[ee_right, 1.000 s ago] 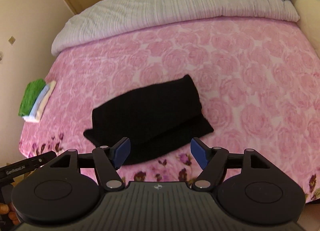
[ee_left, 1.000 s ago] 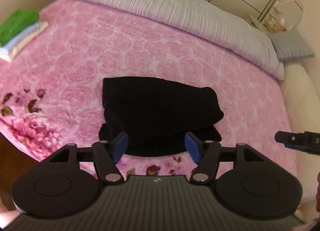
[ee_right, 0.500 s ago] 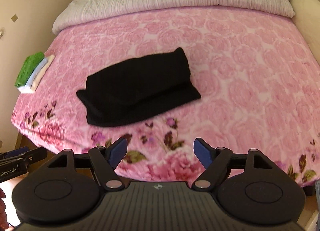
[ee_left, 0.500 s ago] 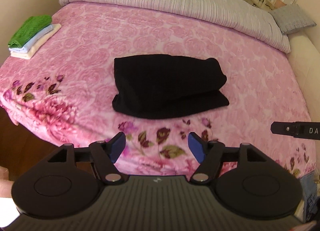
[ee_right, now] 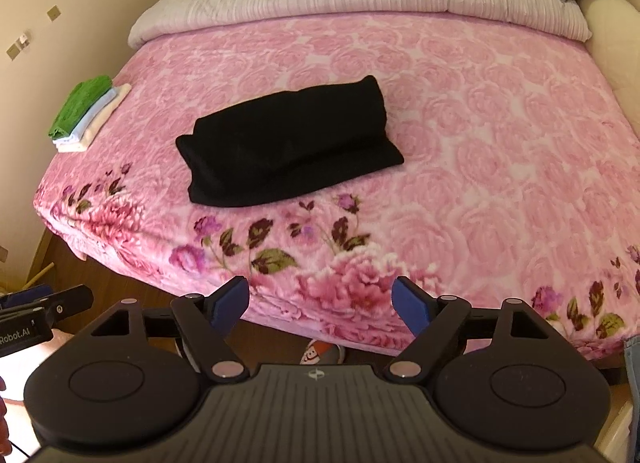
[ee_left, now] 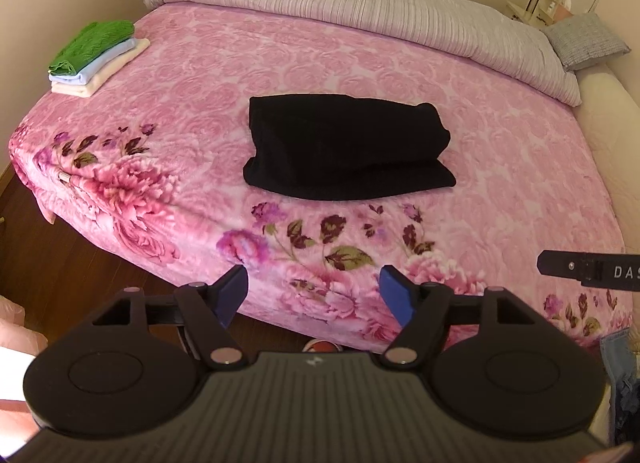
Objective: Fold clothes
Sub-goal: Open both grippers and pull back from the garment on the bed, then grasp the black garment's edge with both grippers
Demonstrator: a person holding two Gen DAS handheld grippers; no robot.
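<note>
Black garment [ee_left: 344, 147] lies folded into a compact bundle mid-bed on the pink floral blanket [ee_left: 520, 167], well apart from a folded stack [ee_left: 96, 57] at the corner. Left gripper [ee_left: 312, 295] and right gripper [ee_right: 320, 303] hover off the bed's edge, fingers spread, holding nothing.

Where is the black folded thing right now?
The black folded garment lies mid-bed on the pink blanket, right of the green-topped stack, beyond both open grippers.
</note>
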